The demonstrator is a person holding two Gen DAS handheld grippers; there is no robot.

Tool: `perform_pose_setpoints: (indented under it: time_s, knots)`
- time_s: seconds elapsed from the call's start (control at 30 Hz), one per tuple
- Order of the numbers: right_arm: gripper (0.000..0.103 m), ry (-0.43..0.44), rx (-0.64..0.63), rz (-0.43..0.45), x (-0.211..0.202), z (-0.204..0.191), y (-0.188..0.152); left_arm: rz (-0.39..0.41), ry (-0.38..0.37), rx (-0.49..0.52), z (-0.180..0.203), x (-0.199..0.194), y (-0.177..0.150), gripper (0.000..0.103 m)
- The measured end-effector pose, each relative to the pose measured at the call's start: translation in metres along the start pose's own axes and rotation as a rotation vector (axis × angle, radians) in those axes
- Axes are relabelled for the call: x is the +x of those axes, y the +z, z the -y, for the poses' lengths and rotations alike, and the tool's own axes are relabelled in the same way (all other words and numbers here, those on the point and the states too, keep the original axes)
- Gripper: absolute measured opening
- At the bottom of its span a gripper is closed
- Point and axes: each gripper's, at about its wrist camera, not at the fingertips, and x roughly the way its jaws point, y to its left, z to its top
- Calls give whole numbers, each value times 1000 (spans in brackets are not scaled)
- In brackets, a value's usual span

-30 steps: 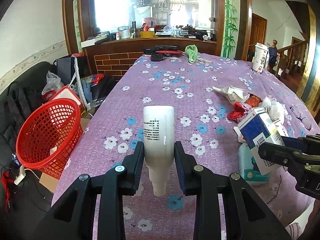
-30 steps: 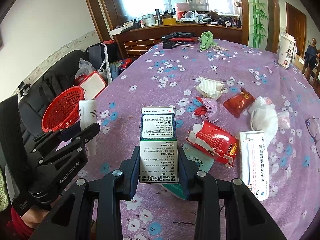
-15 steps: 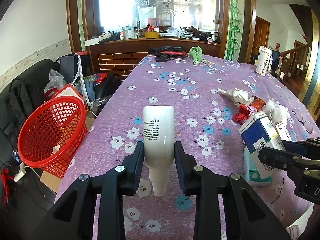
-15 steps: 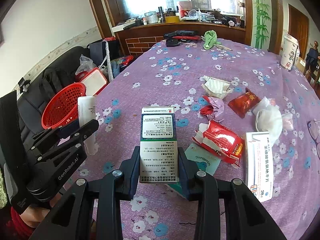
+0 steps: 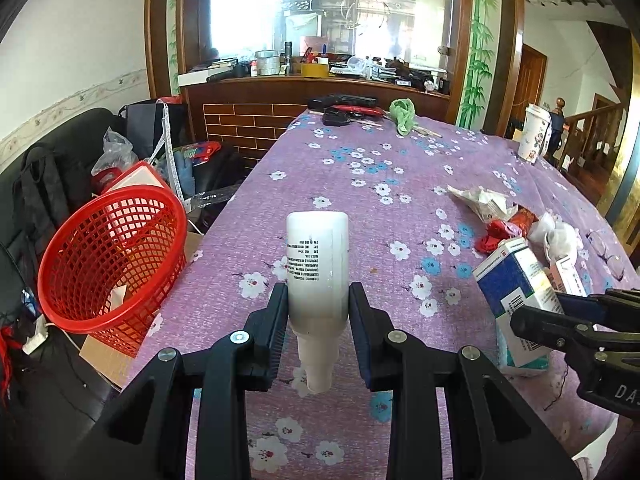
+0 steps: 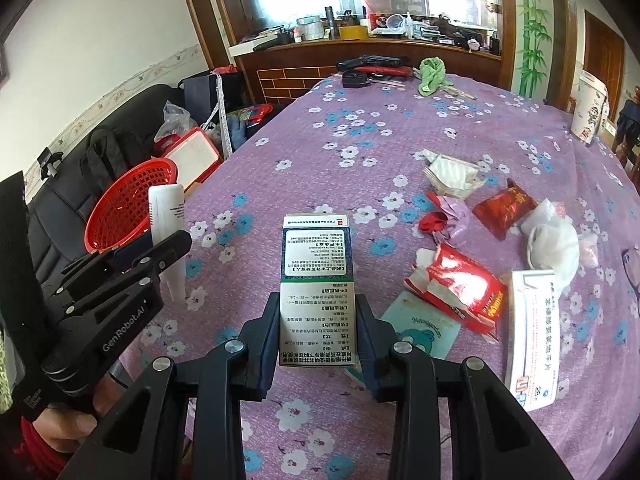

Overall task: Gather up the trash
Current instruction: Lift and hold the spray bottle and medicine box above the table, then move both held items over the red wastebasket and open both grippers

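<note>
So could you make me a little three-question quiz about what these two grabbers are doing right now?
1. True or false: the left gripper holds a white bottle with its neck pointing down.
2. What does the right gripper hold? A) red wrapper B) medicine box C) green cloth
3. Fill in: the red ______ stands off the table's left edge.

Key: 1 true. 2 B, the medicine box; the red wrapper and green cloth lie on the table. 3 basket.
</note>
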Motion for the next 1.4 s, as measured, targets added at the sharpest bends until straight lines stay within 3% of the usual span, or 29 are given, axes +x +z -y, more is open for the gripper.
perform_pose_setpoints:
  time_s: [0.33,0.57,0.8,1.17,1.2,1.27,1.4]
  knots:
    - [37,59,-83,-1,9,-45,41,67,42,-111,-60,-19,32,29]
    - [37,115,-166,0,24,-99,71,99,139,-205,-125,-25,44,29]
    - [38,164,-244,-7,48,-154,96,70,197,-306,-192,-19,37,29]
    - [38,221,-270,-56,104,-217,126,45,202,-333,-227,-5,30,29]
    - [43,224,-261,-55,109,-219,129,48,204,-333,-228,-5,30,31]
    - [57,235,-250,-50,117,-224,135,59,202,-349,-230,-6,30,54]
    - [61,234,-232,-23,109,-215,135,92,209,-350,-227,-16,30,56]
